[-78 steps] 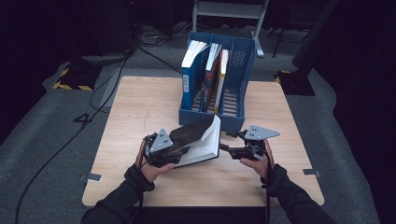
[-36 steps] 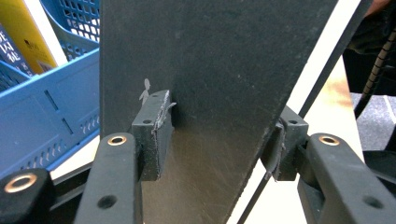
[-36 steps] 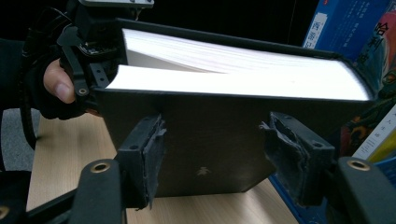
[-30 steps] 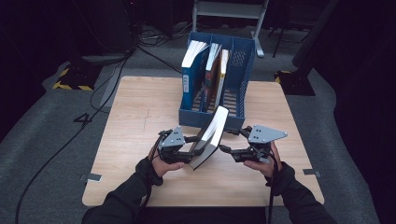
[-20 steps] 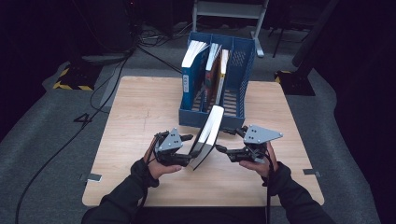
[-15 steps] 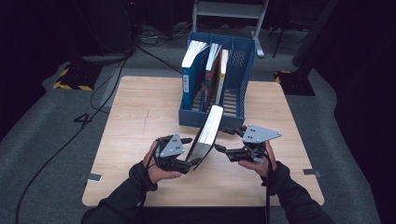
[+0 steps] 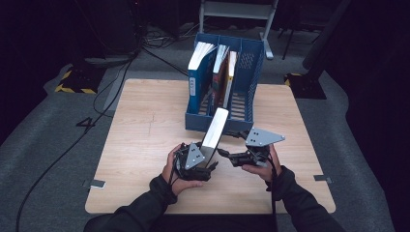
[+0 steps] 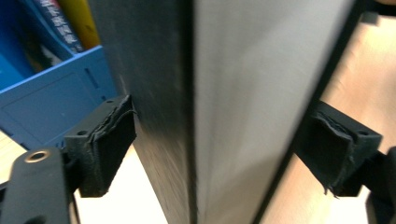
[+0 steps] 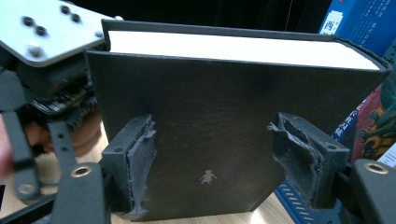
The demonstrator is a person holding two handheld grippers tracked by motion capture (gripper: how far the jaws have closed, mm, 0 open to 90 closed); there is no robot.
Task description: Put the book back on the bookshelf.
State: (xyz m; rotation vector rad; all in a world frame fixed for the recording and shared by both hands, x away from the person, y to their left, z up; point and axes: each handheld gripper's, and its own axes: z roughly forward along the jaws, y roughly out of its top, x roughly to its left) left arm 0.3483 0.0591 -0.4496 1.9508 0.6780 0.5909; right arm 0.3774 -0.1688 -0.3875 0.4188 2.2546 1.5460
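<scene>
A thick black hardcover book (image 7: 215, 128) stands on edge on the table, leaning toward the file holder, white page block up. My left gripper (image 7: 209, 165) is at its near lower end. In the left gripper view the book (image 8: 224, 93) sits between the jaws of the left gripper (image 8: 224, 149). They have just been opening, and the pads (image 8: 109, 140) flank the covers without clearly pressing. My right gripper (image 7: 224, 153) points at the book's right cover. There the cover (image 9: 233, 102) faces the right gripper (image 9: 219, 163), whose jaws just widened a little with nothing between them.
A blue slotted file holder (image 7: 246, 72) stands at the table's far middle, with several upright books (image 7: 198, 72) in its left slots. The wooden table (image 7: 145, 121) has bare room left of the hands. Cables (image 7: 121, 82) run over the grey floor at the left.
The book has gone from lying tilted to standing steeply on edge. My left gripper slid right and nearer, to the book's lower end, with its jaws wider. The right hand stayed put.
</scene>
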